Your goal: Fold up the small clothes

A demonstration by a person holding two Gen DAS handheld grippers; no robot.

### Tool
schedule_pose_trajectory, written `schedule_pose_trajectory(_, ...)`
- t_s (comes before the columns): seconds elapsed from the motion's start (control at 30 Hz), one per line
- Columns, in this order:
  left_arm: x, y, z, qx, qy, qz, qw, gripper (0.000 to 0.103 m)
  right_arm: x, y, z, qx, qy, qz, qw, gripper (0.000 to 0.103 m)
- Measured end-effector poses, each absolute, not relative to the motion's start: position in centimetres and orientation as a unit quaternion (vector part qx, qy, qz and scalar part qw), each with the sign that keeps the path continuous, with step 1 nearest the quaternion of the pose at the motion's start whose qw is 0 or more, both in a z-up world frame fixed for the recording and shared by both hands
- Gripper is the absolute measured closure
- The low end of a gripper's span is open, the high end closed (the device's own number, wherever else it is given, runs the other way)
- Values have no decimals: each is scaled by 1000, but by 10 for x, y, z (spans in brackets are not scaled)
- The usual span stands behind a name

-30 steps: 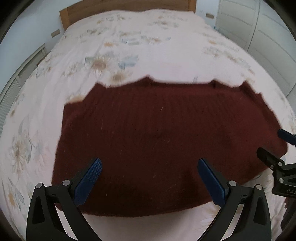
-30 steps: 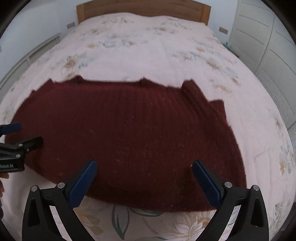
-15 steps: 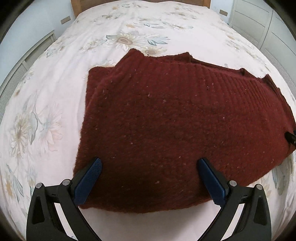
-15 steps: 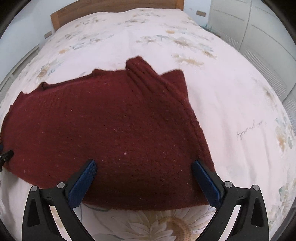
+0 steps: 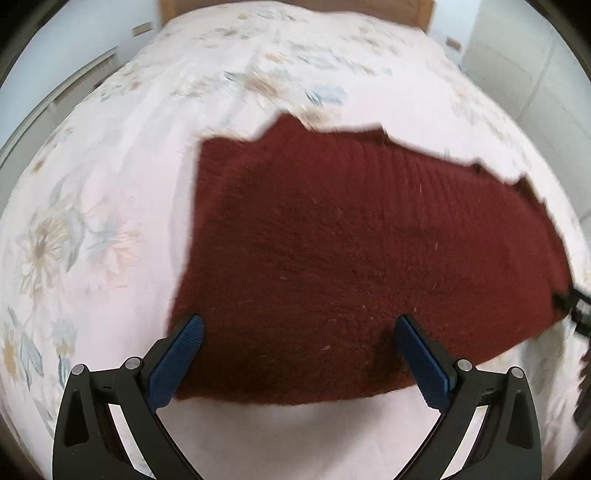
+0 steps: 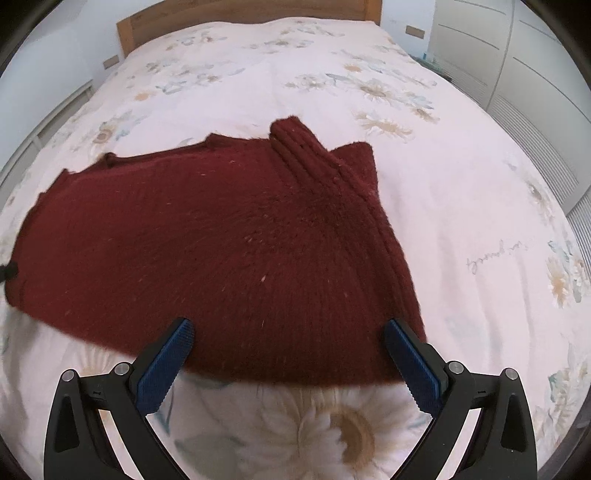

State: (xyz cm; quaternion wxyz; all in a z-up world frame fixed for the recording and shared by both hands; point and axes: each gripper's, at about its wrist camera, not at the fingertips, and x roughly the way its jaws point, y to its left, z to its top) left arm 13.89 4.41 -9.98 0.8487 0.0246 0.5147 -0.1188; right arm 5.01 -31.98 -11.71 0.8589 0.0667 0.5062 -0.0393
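Observation:
A dark red knitted sweater (image 5: 351,251) lies flat on the flowered bedspread (image 5: 110,184). In the left wrist view my left gripper (image 5: 299,328) hovers open over the sweater's near left part, blue pads wide apart with nothing between them. In the right wrist view the same sweater (image 6: 221,240) shows a ribbed band (image 6: 306,155) folded up at its far right corner. My right gripper (image 6: 288,332) is open above the sweater's near right edge and holds nothing. A bit of the right gripper shows at the left view's right edge (image 5: 572,299).
The bed's wooden headboard (image 6: 240,14) stands at the back. White wardrobe doors (image 6: 517,55) run along the right side, and a pale wall with a low ledge (image 5: 74,81) runs along the left. Bare bedspread (image 6: 461,221) lies right of the sweater.
Both grippers dipped toward the sweater and swung apart, the left one to its left side, the right one to its right side. Since half a second ago the left has pulled back slightly. Both stayed open.

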Motion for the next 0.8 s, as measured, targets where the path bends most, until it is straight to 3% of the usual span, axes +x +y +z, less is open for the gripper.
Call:
schedule_pose_trajectory(0.23,157,92,-74,-31,520,-99,848,1,8,-327,-102,69,501,-42,861,0)
schedule_pose_trajectory(0.53,181,112,-116,-84,578,-92,806,1,-28,-346,-109,80,519,-71,848,0)
schedule_pose_trajectory(0.8,182,107,-135,-90,584,-108,800,1,-43,-364,-121,95,535,-101,834,0)
